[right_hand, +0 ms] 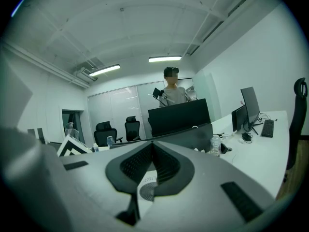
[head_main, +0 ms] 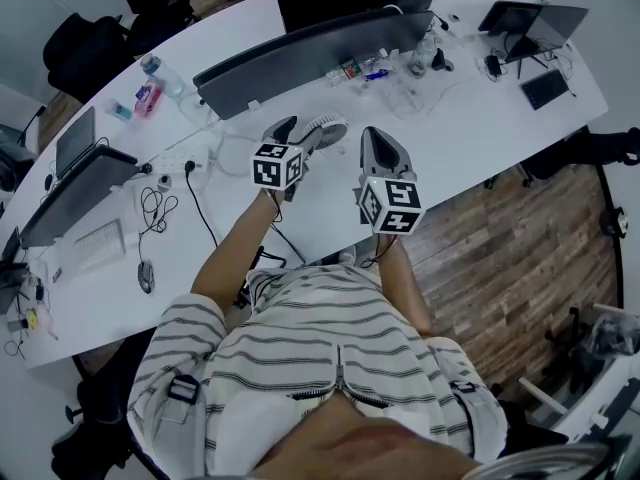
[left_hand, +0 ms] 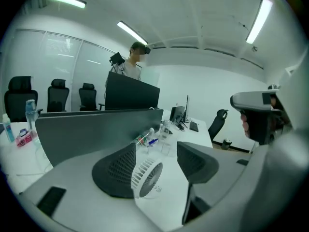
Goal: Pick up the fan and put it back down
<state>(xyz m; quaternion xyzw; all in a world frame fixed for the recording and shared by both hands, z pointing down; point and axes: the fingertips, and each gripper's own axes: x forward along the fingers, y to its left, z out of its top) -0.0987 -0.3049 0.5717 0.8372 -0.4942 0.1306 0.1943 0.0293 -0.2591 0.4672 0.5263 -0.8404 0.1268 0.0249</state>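
Observation:
A small white round fan (head_main: 326,128) stands on the white desk (head_main: 470,118), just in front of a long dark monitor. My left gripper (head_main: 303,134) is open around it. In the left gripper view the fan (left_hand: 147,178) sits between the wide-apart jaws, close against the left jaw, with a clear gap to the right jaw. My left gripper (left_hand: 156,145) does not clamp it. My right gripper (head_main: 372,140) hovers just right of the fan. In the right gripper view my right gripper (right_hand: 152,145) is shut with nothing in it, and the fan's grille (right_hand: 147,190) shows below the tips.
The dark monitor (head_main: 310,53) runs across the desk behind the fan, with bottles and pens (head_main: 360,68) beside it. A power strip and cables (head_main: 180,173) lie to the left, with a laptop (head_main: 75,193) further left. A person (right_hand: 172,88) stands beyond the far monitor.

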